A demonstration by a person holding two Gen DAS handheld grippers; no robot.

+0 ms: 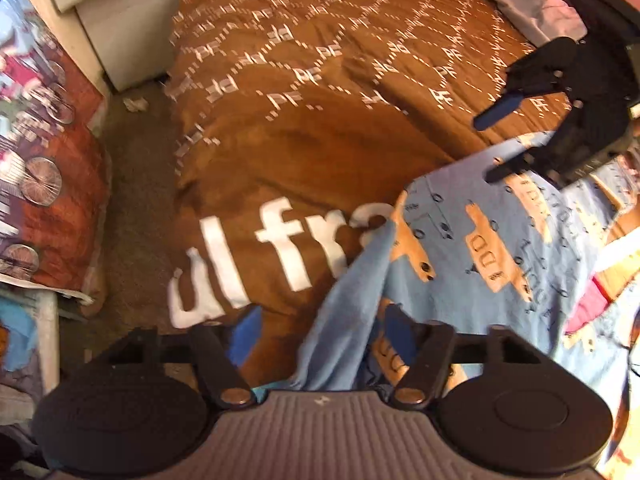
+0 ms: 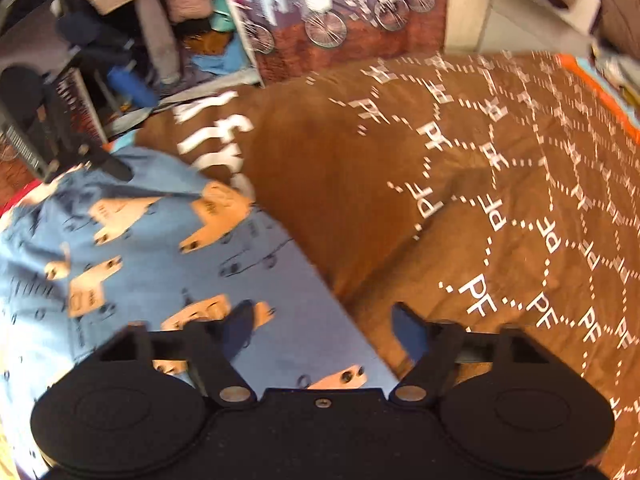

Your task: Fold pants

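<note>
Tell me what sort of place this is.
Most likely a bedroom in a home. A brown blanket printed with white letters covers what looks like a bed, blue patterned pants lie on it, and a bicycle-print cloth and cluttered shelves stand beside it.

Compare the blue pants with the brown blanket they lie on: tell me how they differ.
The pants are light blue with orange vehicle prints; the blanket is brown with white "PF" lettering. The pants are small and bunched near both grippers; the blanket spreads across most of both views. The pants lie on top; the blanket lies underneath. Both are soft fabric, rumpled in places.
</note>
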